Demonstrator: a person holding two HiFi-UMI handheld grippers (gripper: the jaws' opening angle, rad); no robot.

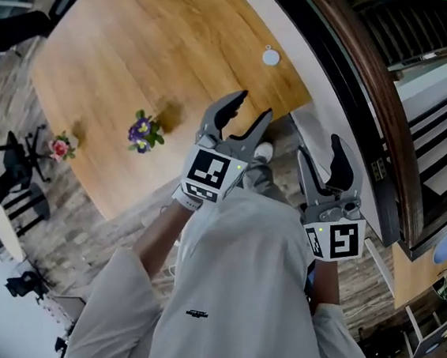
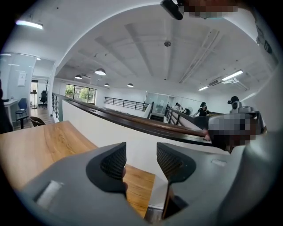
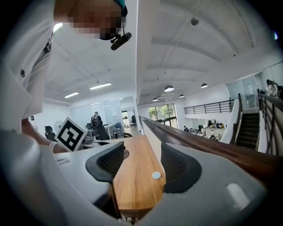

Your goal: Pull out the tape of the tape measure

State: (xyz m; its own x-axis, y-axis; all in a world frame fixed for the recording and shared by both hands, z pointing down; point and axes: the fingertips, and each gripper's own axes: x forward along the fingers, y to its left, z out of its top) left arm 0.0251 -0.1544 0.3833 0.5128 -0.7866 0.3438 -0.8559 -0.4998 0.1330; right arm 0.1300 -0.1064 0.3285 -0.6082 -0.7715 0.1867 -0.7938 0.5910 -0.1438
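both sets of jaws apart and empty: left gripper (image 1: 249, 110) and right gripper (image 1: 320, 151) hover mid-frame by the table (image 1: 125, 60) corner, set to reach. the small white disc, i judge the tape measure (image 1: 270, 57), sits untouched upper centre, near the table's edge.

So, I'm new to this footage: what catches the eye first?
The left tongs and right tongs, both open and empty, are held up in front of the person's body. Beyond them, a wooden table carries a small white round object near its edge by the railing, a purple-flowered pot and a pink-flowered pot.
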